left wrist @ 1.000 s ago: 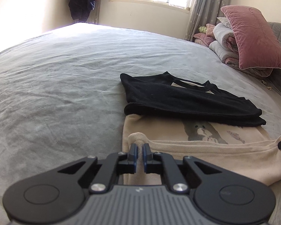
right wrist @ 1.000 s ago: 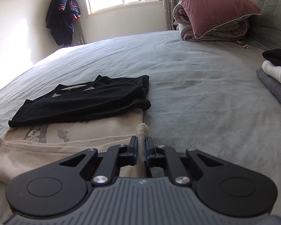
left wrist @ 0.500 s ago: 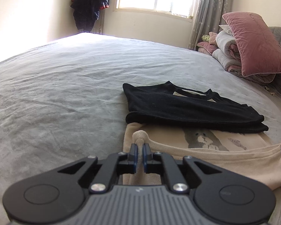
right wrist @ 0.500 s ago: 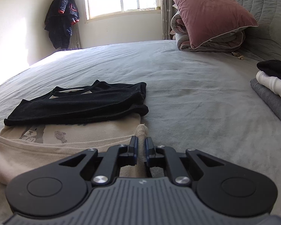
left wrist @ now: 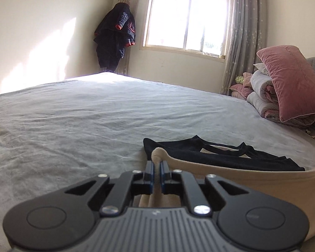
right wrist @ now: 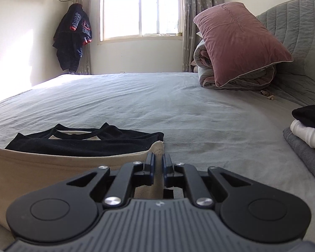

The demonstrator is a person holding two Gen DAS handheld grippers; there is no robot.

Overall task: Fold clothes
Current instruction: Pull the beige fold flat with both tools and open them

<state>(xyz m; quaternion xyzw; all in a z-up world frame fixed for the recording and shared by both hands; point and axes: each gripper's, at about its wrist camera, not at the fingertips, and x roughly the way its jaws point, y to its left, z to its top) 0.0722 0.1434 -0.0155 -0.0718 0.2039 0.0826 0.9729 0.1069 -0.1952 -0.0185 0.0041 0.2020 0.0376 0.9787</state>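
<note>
The shirt (left wrist: 231, 180), cream with black sleeves and collar, lies on the bed (left wrist: 94, 121) in front of both cameras. Its sleeves are already folded flat across the chest, and its near hem is off the bed, strung taut like a band between the two tools. The left tool (left wrist: 156, 166) is clamped on the hem's left corner, a knob of cream cloth poking out at 12 o'clock above its tips. The right tool (right wrist: 158, 159) is clamped on the hem's right corner, the cloth running away from it toward 9 o'clock in its view.

A second ago the hem sagged low on the shirt's printed front, with the print in full view. Now the hem stands higher and stretched, covers the print, and reaches up to the black sleeves in both views; both cameras have also tipped upward, taking in more of the window. The likely meaning is that the bottom half is being carried forward over the top half, so this fold is under way but not landed.

A stack of folded clothes (right wrist: 306, 134) sits at 3 o'clock in the right view, well apart. A pink pillow (right wrist: 237, 42) on rolled quilts lies at 1 o'clock near the headboard.
</note>
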